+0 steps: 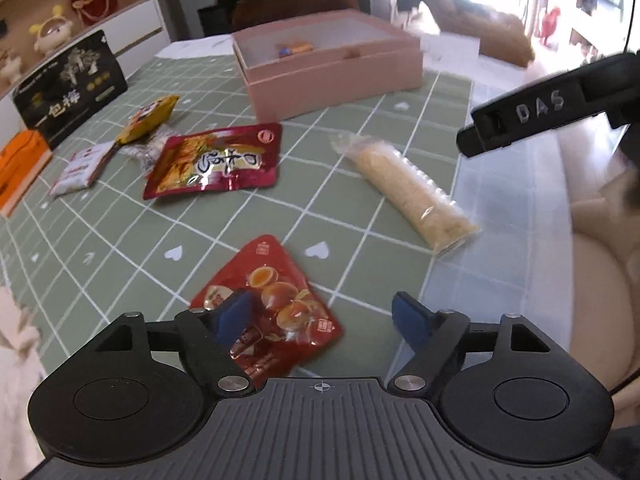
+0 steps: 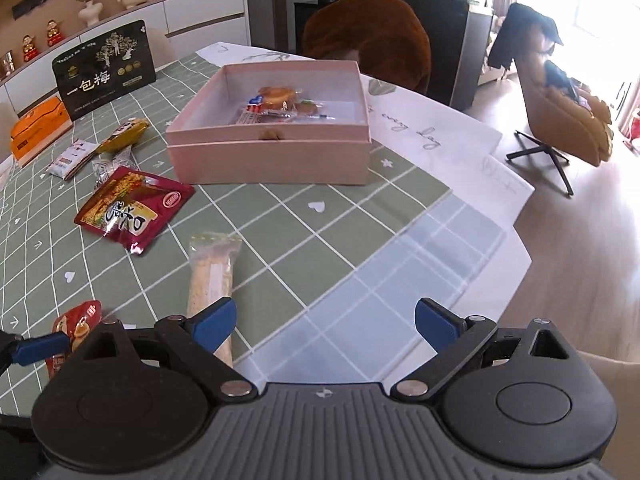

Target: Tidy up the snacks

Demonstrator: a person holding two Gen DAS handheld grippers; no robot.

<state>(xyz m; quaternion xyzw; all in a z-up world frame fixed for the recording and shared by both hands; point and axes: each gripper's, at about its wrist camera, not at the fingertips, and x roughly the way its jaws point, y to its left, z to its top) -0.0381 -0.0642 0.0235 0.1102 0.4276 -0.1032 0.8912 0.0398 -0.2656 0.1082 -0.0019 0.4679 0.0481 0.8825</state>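
We hold the left gripper (image 1: 322,322) low over the near edge of the green checked tablecloth (image 1: 100,248), its blue pads spread wide with nothing pressed between them. The red egg snack packet (image 1: 276,300) lies flat on the cloth just beneath it: the left pad overlaps the packet's left side in the left wrist view, while the right pad stands clear of it over bare cloth.

Our right gripper (image 2: 324,326) is also wide open and has hold of nothing. The long clear-wrapped roll (image 2: 214,268) lies just beyond its left pad, its near end hidden behind that pad, so we cannot tell whether they touch.

Farther off, the red foil pouch (image 1: 212,160) lies left of centre, and the pink box (image 2: 268,148) sits at the far middle with a few wrapped snacks (image 2: 280,106) inside. At the far left we see small packets (image 1: 116,140), a black bag (image 1: 70,88) and an orange box (image 1: 20,164).
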